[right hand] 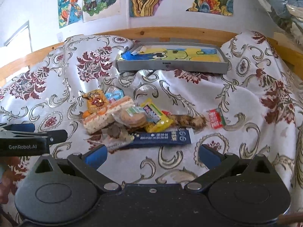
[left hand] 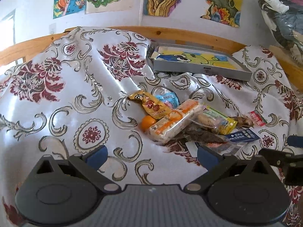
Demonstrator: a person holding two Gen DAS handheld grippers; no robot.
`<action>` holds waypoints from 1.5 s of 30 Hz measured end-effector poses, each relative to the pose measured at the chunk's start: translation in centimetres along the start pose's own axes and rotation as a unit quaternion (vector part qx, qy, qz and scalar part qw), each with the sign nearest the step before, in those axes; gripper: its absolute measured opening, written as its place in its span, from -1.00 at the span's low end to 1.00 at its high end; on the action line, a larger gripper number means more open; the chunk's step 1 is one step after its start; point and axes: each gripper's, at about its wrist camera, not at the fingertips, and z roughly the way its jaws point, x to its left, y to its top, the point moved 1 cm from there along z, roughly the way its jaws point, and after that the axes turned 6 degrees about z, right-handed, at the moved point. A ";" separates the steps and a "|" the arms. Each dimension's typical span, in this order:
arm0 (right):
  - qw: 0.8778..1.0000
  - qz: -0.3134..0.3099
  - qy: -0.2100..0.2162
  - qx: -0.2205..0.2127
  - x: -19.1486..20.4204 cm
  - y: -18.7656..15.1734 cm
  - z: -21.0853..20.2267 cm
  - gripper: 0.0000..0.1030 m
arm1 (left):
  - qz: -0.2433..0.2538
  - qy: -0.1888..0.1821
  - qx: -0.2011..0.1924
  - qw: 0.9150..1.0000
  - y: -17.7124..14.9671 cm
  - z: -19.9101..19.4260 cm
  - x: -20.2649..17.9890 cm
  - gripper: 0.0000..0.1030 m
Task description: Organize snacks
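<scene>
**Inspector:** Your work surface is a glossy white satin cloth point(right hand: 236, 98), rumpled, printed with maroon flowers and grey-gold scrolls. A pine rail point(right hand: 170, 31) runs behind it, and coloured drawings point(right hand: 98, 1) are stuck on the white wall.

**Operator:** And the snacks?

**Inspector:** Heaped mid-cloth, overlapping. A long block-shaped pack of puffed-rice cakes point(left hand: 175, 122) with orange bands lies over a small orange fruit point(left hand: 148, 122). A crinkled gold wrapper point(left hand: 149, 104) sits behind it, and a clear packet holding round biscuits point(right hand: 133, 118) touches a yellow foil packet point(right hand: 156, 116). A flat navy sachet point(right hand: 164, 137) lies nearest you. A small red packet point(right hand: 216, 118) sits apart, to the right. The shallow grey tray point(right hand: 170, 67), lined with a yellow-and-blue cartoon sheet, rests beyond the heap against the rail.

**Operator:** Your grippers?

**Inspector:** Your left gripper point(left hand: 152, 156) is released, blue-padded fingers spread wide, grasping nothing. Your right gripper point(right hand: 152, 155) is likewise spread and empty, just short of the sachet.
</scene>
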 end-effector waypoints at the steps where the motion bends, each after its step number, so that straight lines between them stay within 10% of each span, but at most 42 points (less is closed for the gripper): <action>1: 1.000 -0.001 0.001 -0.001 0.0 0.2 0.1 0.99 | 0.001 0.000 0.001 1.000 0.2 0.1 0.0 0.99; 45: 0.996 -0.017 0.087 -0.006 -1.1 2.9 4.7 0.99 | 0.087 -0.012 0.055 0.995 6.0 7.3 -0.7 0.99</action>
